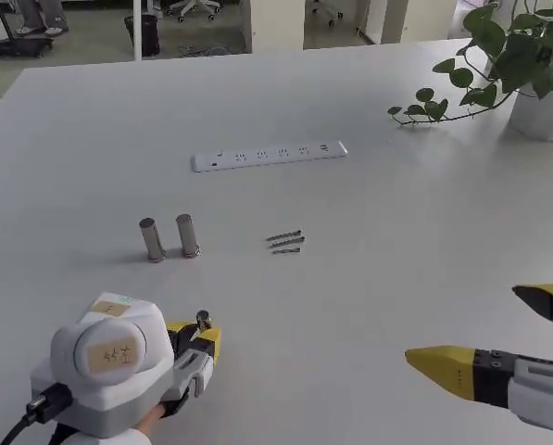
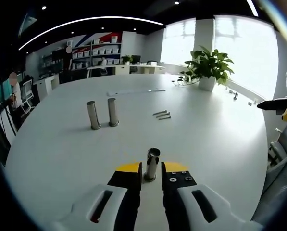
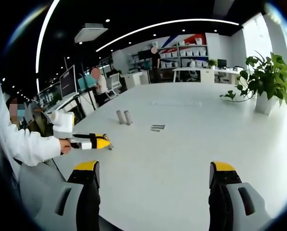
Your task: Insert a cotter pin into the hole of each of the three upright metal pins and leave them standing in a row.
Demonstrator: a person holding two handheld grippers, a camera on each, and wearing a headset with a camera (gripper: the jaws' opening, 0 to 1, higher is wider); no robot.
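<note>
Two upright metal pins (image 1: pixel 151 239) (image 1: pixel 187 235) stand side by side on the white table (image 1: pixel 369 213). Three cotter pins (image 1: pixel 285 242) lie a little to their right. My left gripper (image 1: pixel 200 336) is at the near left, shut on a third metal pin (image 1: pixel 202 320), which stands upright between its yellow fingertips (image 2: pixel 130 167). In the left gripper view that pin (image 2: pixel 153 164) rests on the table, with the other two pins (image 2: pixel 93 115) (image 2: pixel 113 112) and the cotter pins (image 2: pixel 161 114) beyond it. My right gripper (image 1: pixel 471 324) hovers at the near right, wide open and holding nothing (image 3: pixel 155 168).
A white power strip (image 1: pixel 270 156) lies behind the pins. A potted plant (image 1: pixel 526 65) stands at the far right corner. The right gripper view shows the left gripper (image 3: pixel 93 141) held by a white-sleeved arm, and people at desks beyond the table.
</note>
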